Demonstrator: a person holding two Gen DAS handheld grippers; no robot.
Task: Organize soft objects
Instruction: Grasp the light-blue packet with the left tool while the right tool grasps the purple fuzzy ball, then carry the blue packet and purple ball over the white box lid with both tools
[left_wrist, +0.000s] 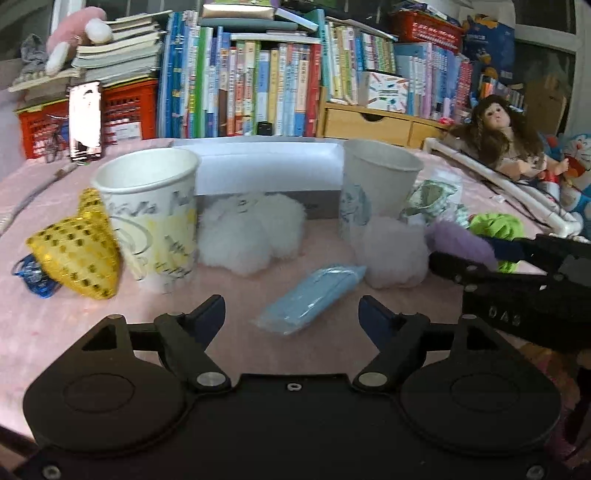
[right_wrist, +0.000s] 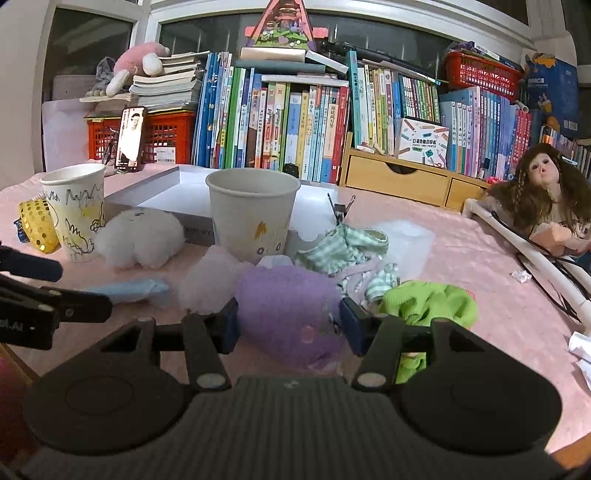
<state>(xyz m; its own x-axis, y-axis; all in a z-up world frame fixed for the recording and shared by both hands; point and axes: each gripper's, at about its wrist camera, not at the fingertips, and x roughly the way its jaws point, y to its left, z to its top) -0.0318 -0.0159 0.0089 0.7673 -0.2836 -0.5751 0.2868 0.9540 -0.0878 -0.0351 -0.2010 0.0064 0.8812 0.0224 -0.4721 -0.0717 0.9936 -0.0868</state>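
Purple plush toy (right_wrist: 284, 306) sits between the right gripper (right_wrist: 288, 325) fingers, both blue pads pressed into its sides, so that gripper is clamped on it, low over the pink tablecloth (right_wrist: 461, 258) and angled slightly down. Left gripper (left_wrist: 291, 314) spread wide with nothing between its fingers, hovering tilted down just short of one blue wrapped pack (left_wrist: 308, 299) lying flat on the cloth. Count outward: one pale pink fluffy ball (left_wrist: 393, 254) touching the purple toy's left side, one white fluffy ball (left_wrist: 251, 236) between the cups, two paper cups upright, the scribbled cup (left_wrist: 151, 218) on the left and the plainer cup (left_wrist: 376, 181) on the right. One green cloth (right_wrist: 430, 304) just right of the right gripper, one striped cloth (right_wrist: 345, 245) behind it, one gold sequin piece (left_wrist: 79, 254) touching the scribbled cup. One white box (left_wrist: 266, 166) behind the cups, one doll (right_wrist: 543, 199) at the far right edge, one row of books (right_wrist: 295, 125) along the back.
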